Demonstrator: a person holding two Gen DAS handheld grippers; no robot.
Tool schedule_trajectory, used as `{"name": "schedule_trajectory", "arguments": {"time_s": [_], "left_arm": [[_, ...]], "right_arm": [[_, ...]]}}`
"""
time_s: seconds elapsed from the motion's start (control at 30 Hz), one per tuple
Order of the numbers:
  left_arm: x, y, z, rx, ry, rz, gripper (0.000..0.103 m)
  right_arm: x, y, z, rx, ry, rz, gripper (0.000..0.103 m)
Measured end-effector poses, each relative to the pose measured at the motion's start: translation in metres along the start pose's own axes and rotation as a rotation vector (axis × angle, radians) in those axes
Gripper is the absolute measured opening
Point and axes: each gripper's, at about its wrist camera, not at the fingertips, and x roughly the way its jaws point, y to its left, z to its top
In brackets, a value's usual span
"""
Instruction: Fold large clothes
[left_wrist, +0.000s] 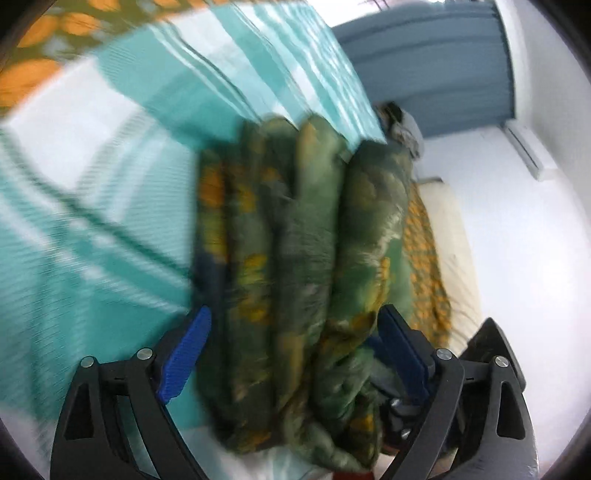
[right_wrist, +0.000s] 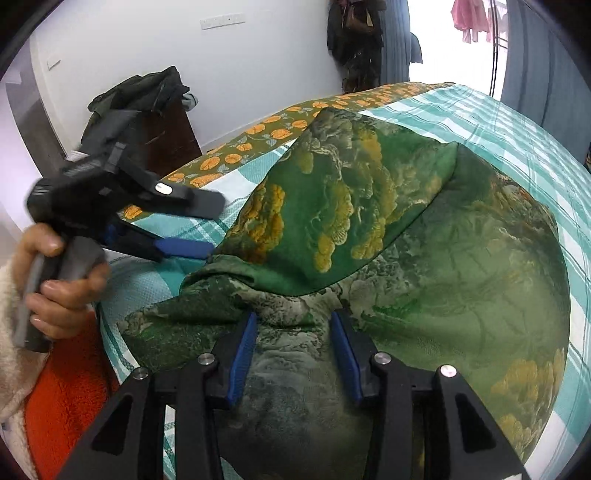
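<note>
Grippers first. Left gripper (left_wrist: 291, 354) has its blue pads spread wide either side of the bunched edge of the green silky garment with yellow-orange floral print (left_wrist: 306, 236); neither pad presses the cloth, so it's released. In the right wrist view the same left gripper (right_wrist: 207, 225) sits at the left, jaws apart, tips just beside the folded flap's left edge, carried by a person's hand (right_wrist: 62, 280) in a cream fleece sleeve.

Right gripper (right_wrist: 293, 339) is half closed, both blue pads over a raised ridge of the garment (right_wrist: 424, 258) at the near edge. Cloth lies between the pads, but I can't tell whether they actually pinch it.

Garment lies on the bed's teal-and-white plaid sheet (right_wrist: 517, 125), upper layer folded over into a triangular flap pointing far-right, lower layer spread round beneath. Olive bedspread with orange leaf print (right_wrist: 258, 129) runs along the far-left side. Dark clothes piled on a brown wooden cabinet (right_wrist: 162, 122) against the white wall.

Risks, my read:
- Fabric looks slick; with the left released, the flap can slide back open.
- If the right drags its ridge, both layers bunch and the fold skews.
- Left wrist view is motion-blurred, so re-grabbing fast may catch only one layer.
</note>
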Motion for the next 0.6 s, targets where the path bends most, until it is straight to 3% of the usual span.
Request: {"name": "schedule_trajectory", "arguments": {"time_s": [0.07, 0.2, 0.43, 0.5, 0.57, 0.6], "left_arm": [[0.015, -0.014, 0.006, 0.039, 0.008, 0.05, 0.102], [0.047, -0.025, 0.011, 0.109, 0.049, 0.23, 0.102], [0.053, -0.022, 0.012, 0.114, 0.069, 0.244, 0.102], [0.056, -0.02, 0.012, 0.116, 0.071, 0.245, 0.102], [0.058, -0.021, 0.01, 0.117, 0.072, 0.243, 0.102], [0.059, -0.021, 0.01, 0.118, 0.073, 0.242, 0.102]], "right_arm": [[0.001, 0.001, 0.0, -0.003, -0.002, -0.011, 0.044], [0.003, 0.004, -0.001, -0.008, -0.016, -0.034, 0.044], [-0.027, -0.002, -0.005, 0.052, -0.046, -0.016, 0.043], [-0.044, -0.014, -0.009, 0.112, -0.064, -0.016, 0.067], [-0.066, -0.029, -0.016, 0.172, -0.107, -0.057, 0.077], [-0.079, -0.039, -0.021, 0.2, -0.131, -0.08, 0.078]]}}
